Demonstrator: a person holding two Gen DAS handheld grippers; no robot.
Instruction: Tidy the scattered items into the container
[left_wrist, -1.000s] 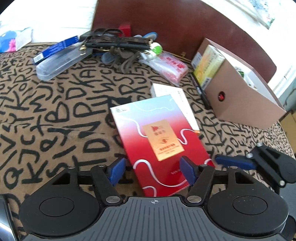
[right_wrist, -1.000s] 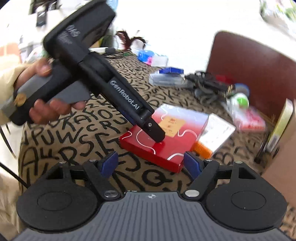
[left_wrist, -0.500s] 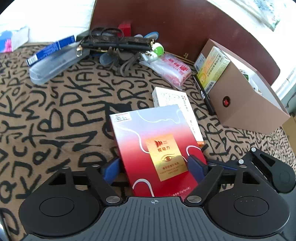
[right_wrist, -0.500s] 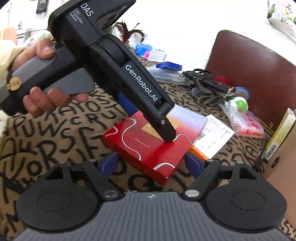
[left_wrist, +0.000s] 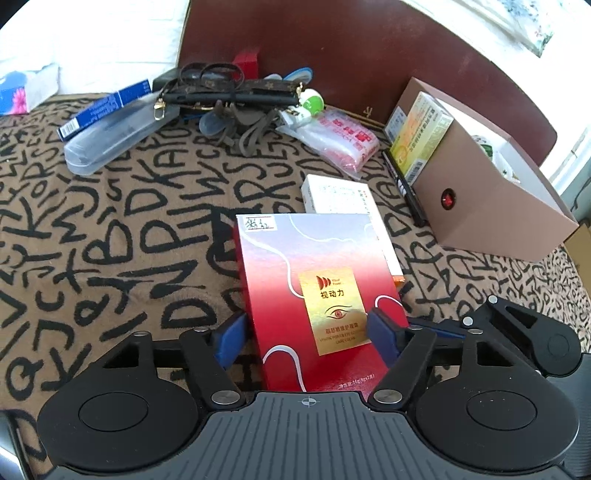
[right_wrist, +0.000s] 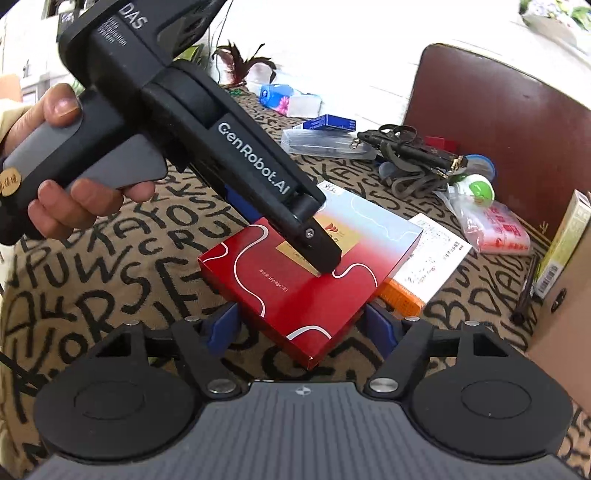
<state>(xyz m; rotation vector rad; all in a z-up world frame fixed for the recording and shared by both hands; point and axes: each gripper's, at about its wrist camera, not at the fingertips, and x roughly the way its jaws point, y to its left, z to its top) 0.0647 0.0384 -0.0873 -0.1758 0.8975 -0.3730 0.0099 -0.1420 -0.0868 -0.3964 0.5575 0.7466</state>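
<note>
A flat red and silver box lies on the letter-print cloth, its far end resting on a white and orange box. My left gripper straddles the red box across its width, jaws closing, blue pads close beside its long edges without clearly pressing. From the right wrist, its black finger crosses the red box. My right gripper has the box's near corner between closing jaws, pads clear of it. The cardboard container stands at the right.
Against the brown chair back lie a clear case, a blue carton, a dark strap bundle, a pink packet and a green-capped bottle. A black pen lies beside the container. A hand holds the left gripper.
Both grippers have moved in over the red box, which now sits deeper between the left pads. Both pairs of jaws have narrowed. The box itself has stayed in place.
</note>
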